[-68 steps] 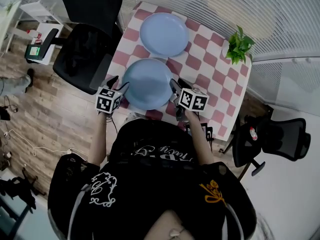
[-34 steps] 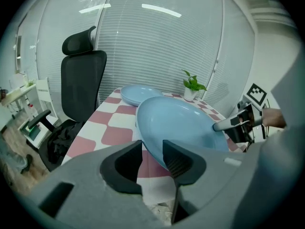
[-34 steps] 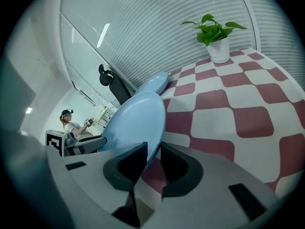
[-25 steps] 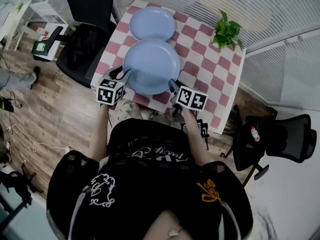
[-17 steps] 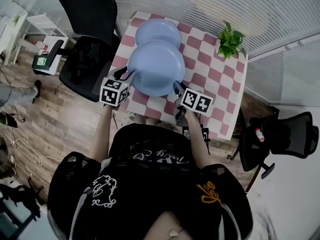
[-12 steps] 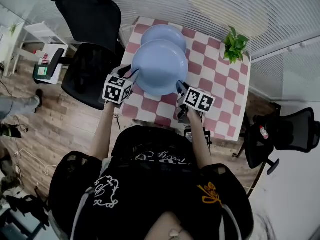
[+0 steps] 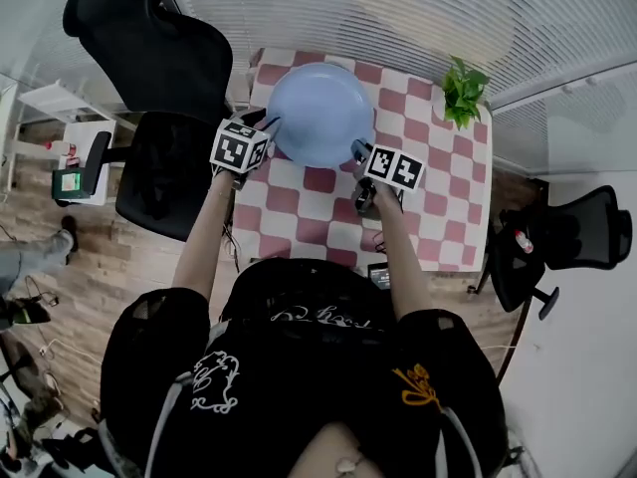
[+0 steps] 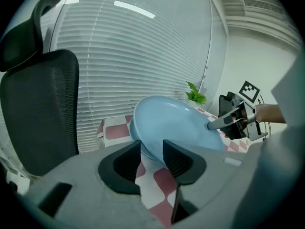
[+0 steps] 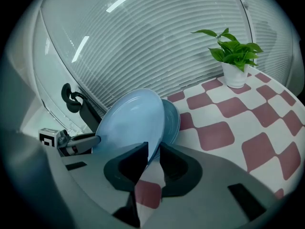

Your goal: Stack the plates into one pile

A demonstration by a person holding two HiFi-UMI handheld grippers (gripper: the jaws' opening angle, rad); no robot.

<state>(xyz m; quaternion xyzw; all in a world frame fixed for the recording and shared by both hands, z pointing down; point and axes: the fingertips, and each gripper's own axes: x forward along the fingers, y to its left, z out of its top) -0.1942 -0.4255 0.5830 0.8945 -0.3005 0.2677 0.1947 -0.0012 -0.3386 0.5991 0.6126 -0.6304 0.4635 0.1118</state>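
One blue plate (image 7: 318, 113), pinched from both sides
Left gripper (image 7: 267, 124) clamps its rim at 8 o'clock, right gripper (image 7: 356, 148) at 4 o'clock, over second plate (image 9: 172, 116) on checked table (image 7: 438, 197).

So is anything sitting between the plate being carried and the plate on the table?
Nothing visible. The held plate, clamped at opposite rims by the left gripper and right gripper, hangs tilted over the table plate, with no object between them. The potted plant stands off at the corner.
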